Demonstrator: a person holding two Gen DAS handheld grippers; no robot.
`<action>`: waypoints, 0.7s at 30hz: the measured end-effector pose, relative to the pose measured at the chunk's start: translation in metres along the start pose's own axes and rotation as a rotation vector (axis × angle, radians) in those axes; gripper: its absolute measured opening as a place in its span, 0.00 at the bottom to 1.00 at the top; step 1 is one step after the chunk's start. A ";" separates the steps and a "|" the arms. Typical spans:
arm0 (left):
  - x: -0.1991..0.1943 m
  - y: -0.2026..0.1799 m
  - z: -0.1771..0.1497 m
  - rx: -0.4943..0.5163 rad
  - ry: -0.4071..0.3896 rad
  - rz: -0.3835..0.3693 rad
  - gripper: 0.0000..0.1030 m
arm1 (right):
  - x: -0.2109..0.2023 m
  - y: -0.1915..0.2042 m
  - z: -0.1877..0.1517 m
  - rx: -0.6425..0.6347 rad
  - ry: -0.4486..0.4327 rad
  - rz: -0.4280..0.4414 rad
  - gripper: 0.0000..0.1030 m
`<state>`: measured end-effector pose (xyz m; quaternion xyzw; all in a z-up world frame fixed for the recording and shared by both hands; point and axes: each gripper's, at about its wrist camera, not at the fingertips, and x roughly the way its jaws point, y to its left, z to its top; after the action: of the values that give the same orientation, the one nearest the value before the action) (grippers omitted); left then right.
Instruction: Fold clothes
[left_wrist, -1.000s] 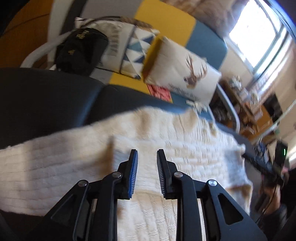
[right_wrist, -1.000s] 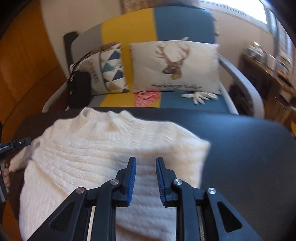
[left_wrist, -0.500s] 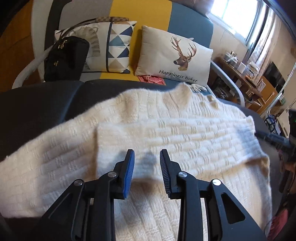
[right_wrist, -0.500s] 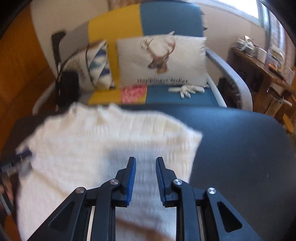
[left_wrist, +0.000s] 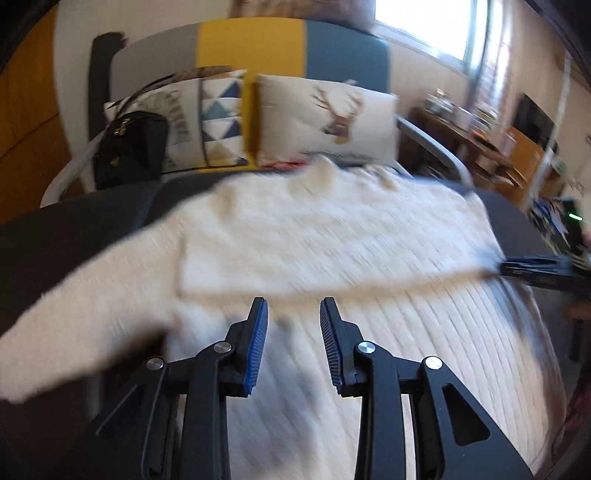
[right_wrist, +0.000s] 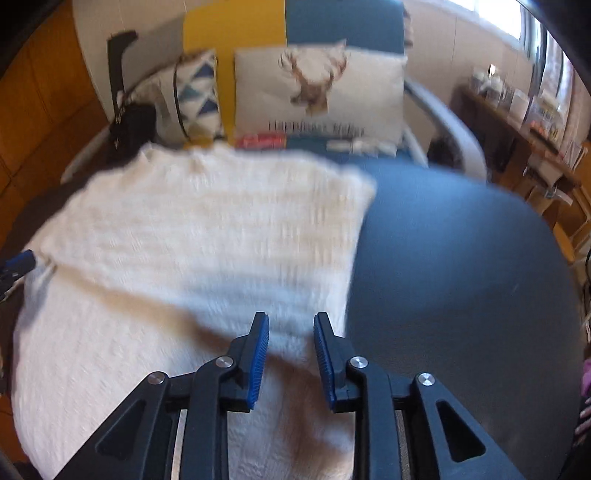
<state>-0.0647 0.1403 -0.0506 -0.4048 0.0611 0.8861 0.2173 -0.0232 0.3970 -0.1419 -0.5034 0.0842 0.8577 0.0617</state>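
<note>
A cream knitted sweater lies flat on a dark round table, one sleeve folded across its chest and the other sleeve stretched out to the left. My left gripper hovers open over the sweater's lower body, nothing between its fingers. In the right wrist view the same sweater fills the left half of the table. My right gripper stands open above the sweater's right edge, empty. The right gripper's tip shows at the right edge of the left wrist view. Both views are motion-blurred.
Behind the table stands a yellow, blue and grey sofa with a deer cushion, a triangle-pattern cushion and a black bag. Cluttered wooden shelves lie to the right under a window.
Both grippers have drawn back toward the sweater's lower part and stay open. The left wrist view has swung level with the sofa. The sweater's fold is unchanged.
</note>
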 end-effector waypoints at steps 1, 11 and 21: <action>0.000 -0.011 -0.010 0.031 0.011 -0.015 0.31 | -0.001 0.000 -0.006 -0.006 -0.018 0.001 0.24; -0.026 -0.013 -0.079 -0.023 0.041 0.006 0.37 | -0.063 0.033 -0.067 0.004 -0.060 0.072 0.26; -0.049 -0.014 -0.107 -0.041 0.034 0.013 0.41 | -0.057 0.064 -0.126 0.072 -0.108 -0.039 0.38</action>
<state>0.0435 0.1065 -0.0840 -0.4238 0.0494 0.8816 0.2021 0.1003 0.3075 -0.1469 -0.4554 0.1016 0.8787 0.1009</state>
